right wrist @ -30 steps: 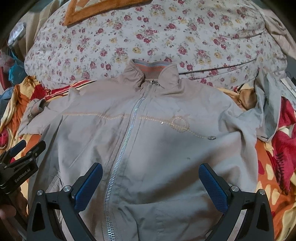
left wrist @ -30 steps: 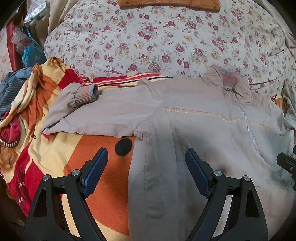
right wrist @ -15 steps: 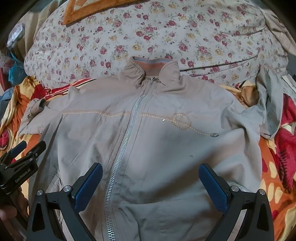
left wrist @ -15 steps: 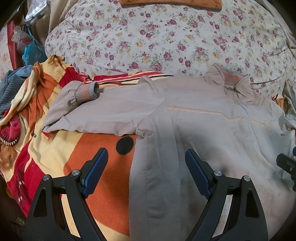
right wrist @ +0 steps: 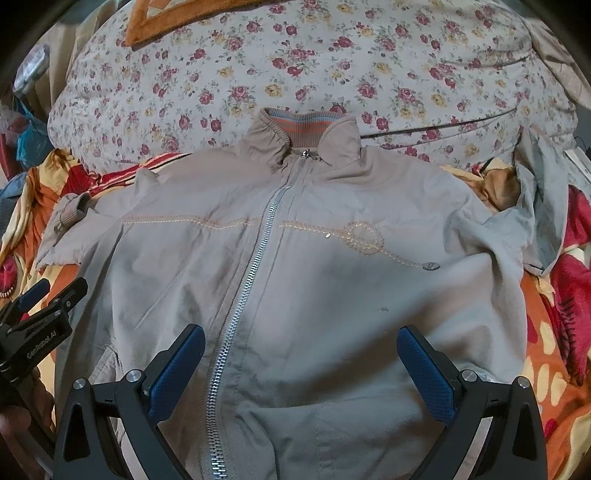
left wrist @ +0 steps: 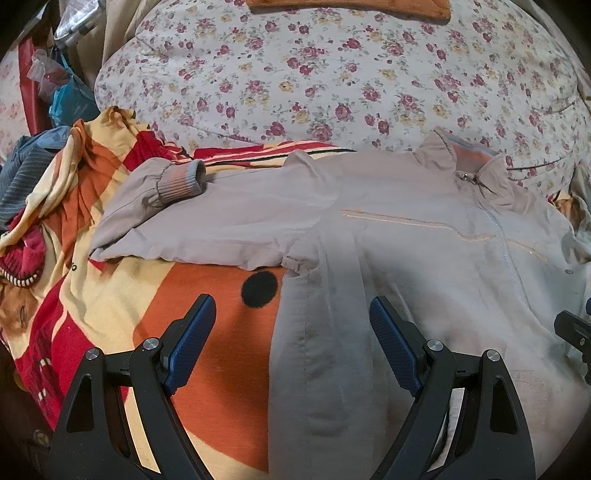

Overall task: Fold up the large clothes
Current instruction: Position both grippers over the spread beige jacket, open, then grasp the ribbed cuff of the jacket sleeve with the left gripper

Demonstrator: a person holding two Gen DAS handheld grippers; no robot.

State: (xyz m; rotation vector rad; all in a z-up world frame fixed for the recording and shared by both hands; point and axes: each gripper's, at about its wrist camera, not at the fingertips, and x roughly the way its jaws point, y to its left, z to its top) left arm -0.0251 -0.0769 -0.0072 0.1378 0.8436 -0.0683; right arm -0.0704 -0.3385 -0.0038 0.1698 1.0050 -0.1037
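A beige zip-up jacket (right wrist: 314,258) lies front up on a bed, collar toward the far side, zipper closed. Its left sleeve (left wrist: 207,218) is stretched out sideways with the ribbed cuff (left wrist: 181,181) folded back over it. Its right sleeve (right wrist: 532,221) is bunched up at the right. My left gripper (left wrist: 291,332) is open and empty, hovering over the jacket's left side edge near the armpit. My right gripper (right wrist: 301,362) is open and empty above the jacket's lower front. The left gripper also shows in the right wrist view (right wrist: 40,314).
A floral quilt (right wrist: 314,62) is heaped behind the collar. An orange, red and cream blanket (left wrist: 207,369) lies under the jacket. Clothes and bags (left wrist: 44,122) are piled at the far left. An orange towel (left wrist: 347,7) lies on the quilt.
Both views have shifted slightly, so that the jacket sits a little lower and nearer in them. Both grippers stay open and empty. The jacket has not moved.
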